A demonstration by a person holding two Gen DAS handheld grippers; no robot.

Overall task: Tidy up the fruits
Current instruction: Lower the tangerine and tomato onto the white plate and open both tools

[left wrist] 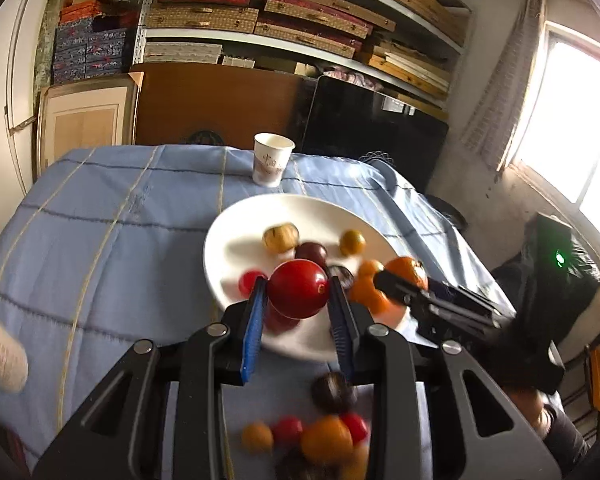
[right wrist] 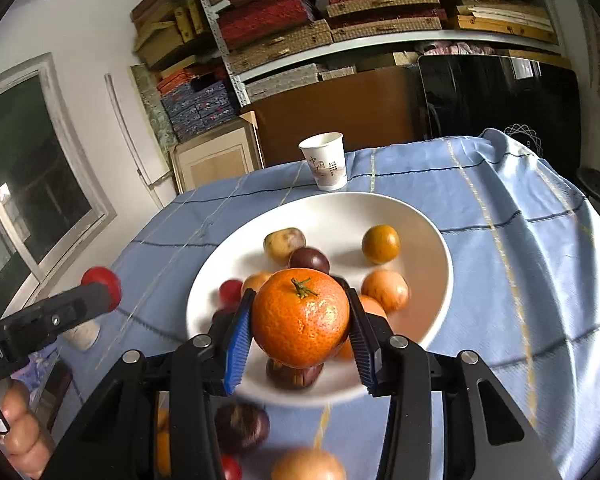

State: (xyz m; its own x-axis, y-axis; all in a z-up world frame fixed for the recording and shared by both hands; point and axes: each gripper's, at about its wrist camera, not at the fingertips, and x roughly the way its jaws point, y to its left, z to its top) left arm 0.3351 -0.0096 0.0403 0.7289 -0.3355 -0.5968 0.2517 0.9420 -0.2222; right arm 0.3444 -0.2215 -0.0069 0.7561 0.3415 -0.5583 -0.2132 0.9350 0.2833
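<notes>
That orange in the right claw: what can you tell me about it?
The orange is round, bright and glossy, with pitted peel and a small green stem stub on top. It sits stem-up, whole and unpeeled, pinched between the right claw's two blue ribbed pads, one on each side. It is held above the near rim of the white plate, where other fruits lie.

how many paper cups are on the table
2: one upright paper cup beyond the white plate, and a second cup blurred at the left edge of the left wrist view. Others may be hidden.
</notes>
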